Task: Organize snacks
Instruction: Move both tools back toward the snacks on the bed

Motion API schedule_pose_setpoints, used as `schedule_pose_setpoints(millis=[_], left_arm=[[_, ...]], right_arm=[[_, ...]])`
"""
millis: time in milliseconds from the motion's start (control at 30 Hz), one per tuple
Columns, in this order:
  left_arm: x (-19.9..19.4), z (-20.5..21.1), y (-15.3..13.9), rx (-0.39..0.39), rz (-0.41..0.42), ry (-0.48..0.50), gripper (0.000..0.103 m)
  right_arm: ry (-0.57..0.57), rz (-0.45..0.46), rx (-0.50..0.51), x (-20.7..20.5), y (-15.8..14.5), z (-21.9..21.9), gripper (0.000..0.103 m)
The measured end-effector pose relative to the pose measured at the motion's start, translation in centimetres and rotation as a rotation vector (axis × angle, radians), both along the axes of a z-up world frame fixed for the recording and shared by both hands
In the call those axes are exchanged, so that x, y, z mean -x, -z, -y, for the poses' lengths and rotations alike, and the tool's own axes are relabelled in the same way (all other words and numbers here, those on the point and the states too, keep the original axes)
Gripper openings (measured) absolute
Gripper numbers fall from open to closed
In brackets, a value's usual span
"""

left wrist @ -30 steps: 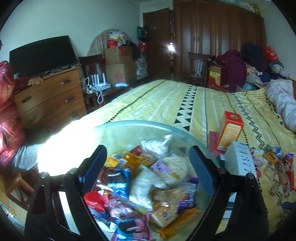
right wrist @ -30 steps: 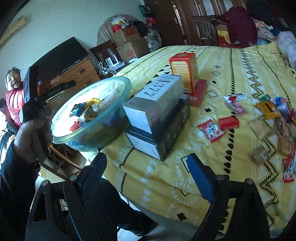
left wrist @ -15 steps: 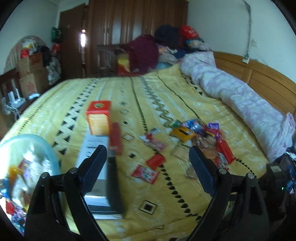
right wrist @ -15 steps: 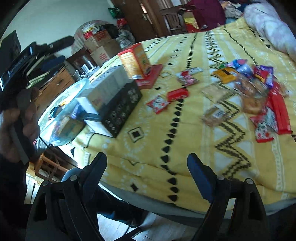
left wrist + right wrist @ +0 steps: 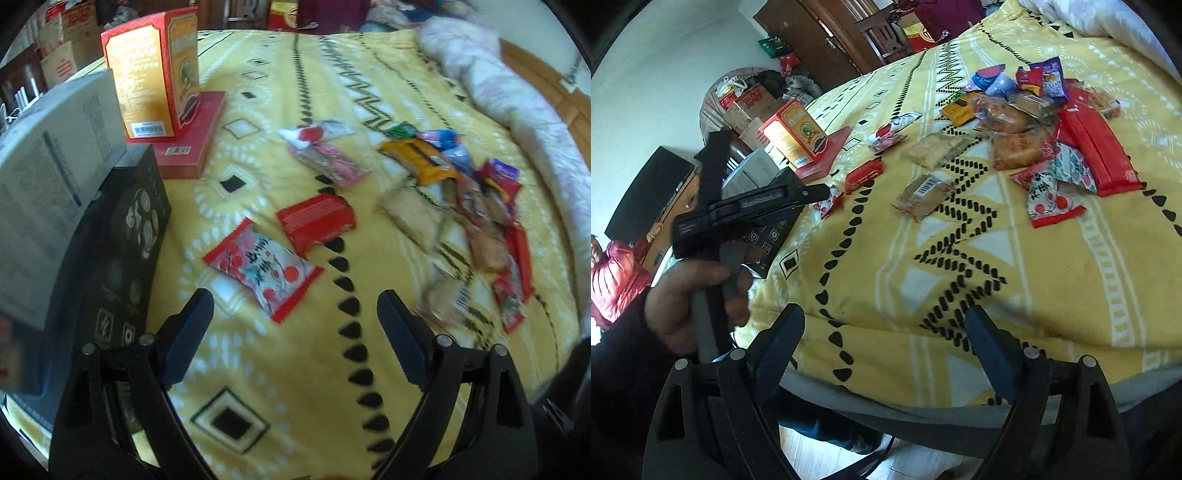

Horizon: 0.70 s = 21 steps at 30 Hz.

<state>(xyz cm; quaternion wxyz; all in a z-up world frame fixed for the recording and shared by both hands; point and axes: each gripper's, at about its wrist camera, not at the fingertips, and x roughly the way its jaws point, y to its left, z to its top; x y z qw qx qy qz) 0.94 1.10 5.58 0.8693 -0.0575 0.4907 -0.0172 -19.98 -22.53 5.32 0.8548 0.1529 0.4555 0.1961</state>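
Swinging away from the snack bowl, the left gripper [image 5: 295, 314] is now hovering wide-fingered, holding nothing, just short of the red-and-white cherry snack packet [image 5: 263, 267] beside the black box [image 5: 125, 258]; the right gripper [image 5: 884, 332] is hanging equally wide at the yellow bedspread [image 5: 960, 266] edge.

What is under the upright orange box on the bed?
The orange box stands on a flat red box lying on the yellow bedspread. The part of the red box beneath it is covered.
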Motion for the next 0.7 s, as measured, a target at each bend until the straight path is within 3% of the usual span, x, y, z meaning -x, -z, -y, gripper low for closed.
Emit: schedule_pose_setpoints(millis=[167, 267, 333, 433, 467, 600, 700], left_arm=[[-2.4, -0.1, 2.5, -0.096, -0.029, -0.052, 0.091], [-2.9, -0.1, 3.5, -0.079, -0.024, -0.005, 0.09], [-2.6, 1.0, 3.1, -0.005, 0.014, 0.141, 0.089], [-0.3, 4.0, 1.6, 0.138, 0.011, 0.466, 0.074], [0.3, 4.0, 1.1, 0.17, 0.019, 0.491, 0.074], [1.5, 2.0, -0.4, 0.163, 0.095, 0.342, 0.075], [1.2, 1.4, -0.2, 0.146, 0.082, 0.266, 0.078]], right_arm=[[0.006, -0.001, -0.038, -0.1, 0.3, 1.1, 0.09], [0.013, -0.002, -0.043, -0.1, 0.5, 1.8, 0.09], [0.025, -0.009, -0.046, -0.2, 0.8, 2.2, 0.09], [0.045, -0.027, -0.053, -0.4, 1.4, 2.8, 0.09], [0.048, -0.032, -0.054, -0.6, 1.6, 2.9, 0.09], [0.048, -0.03, -0.06, -0.9, 1.8, 2.7, 0.09], [0.032, -0.041, -0.064, -1.0, 2.1, 2.2, 0.09]])
